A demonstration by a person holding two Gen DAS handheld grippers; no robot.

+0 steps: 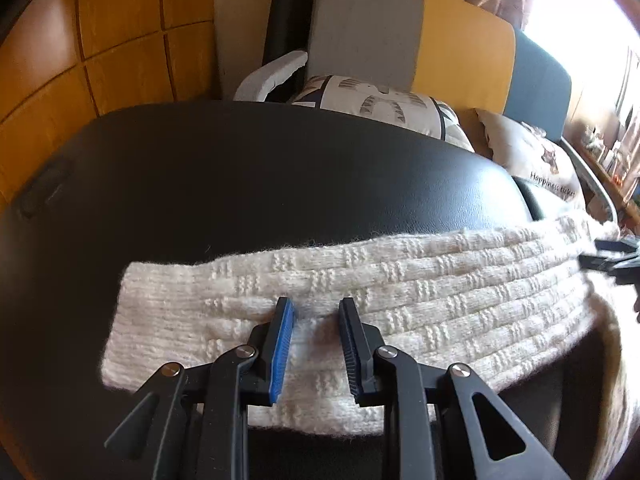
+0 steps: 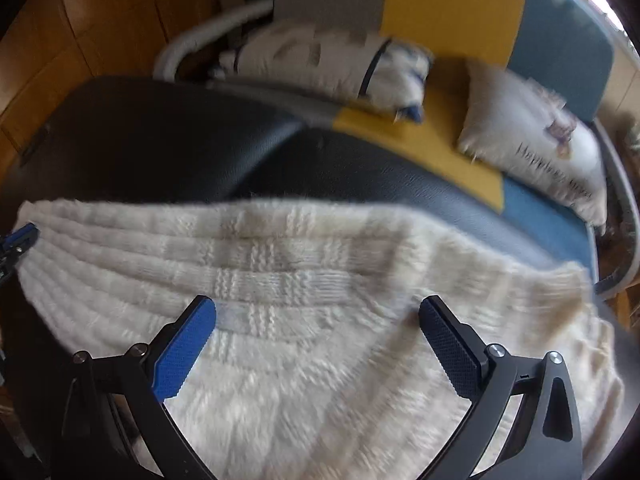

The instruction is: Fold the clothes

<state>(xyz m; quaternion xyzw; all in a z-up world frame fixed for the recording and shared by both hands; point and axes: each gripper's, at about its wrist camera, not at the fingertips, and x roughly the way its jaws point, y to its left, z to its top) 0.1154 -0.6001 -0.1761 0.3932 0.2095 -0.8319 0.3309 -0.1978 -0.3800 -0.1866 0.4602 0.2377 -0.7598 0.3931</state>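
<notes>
The right wrist view is smeared: both cushions (image 2: pixel 332 64) blur at the top, and the cream sweater (image 2: pixel 304 360) runs off the bottom edge.

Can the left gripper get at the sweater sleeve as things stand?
Probably yes. The left gripper hangs right over the cream sweater sleeve, which lies flat on the black seat. Its jaws stand partly open with knit showing between them, and nothing lies on top in the way.

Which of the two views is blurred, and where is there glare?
Right wrist view: motion blur smears the white sweater and the cushions. Left wrist view: sharp; the knit pattern is clear, but the window at upper right is blown out. Both views bend straight edges.
</notes>
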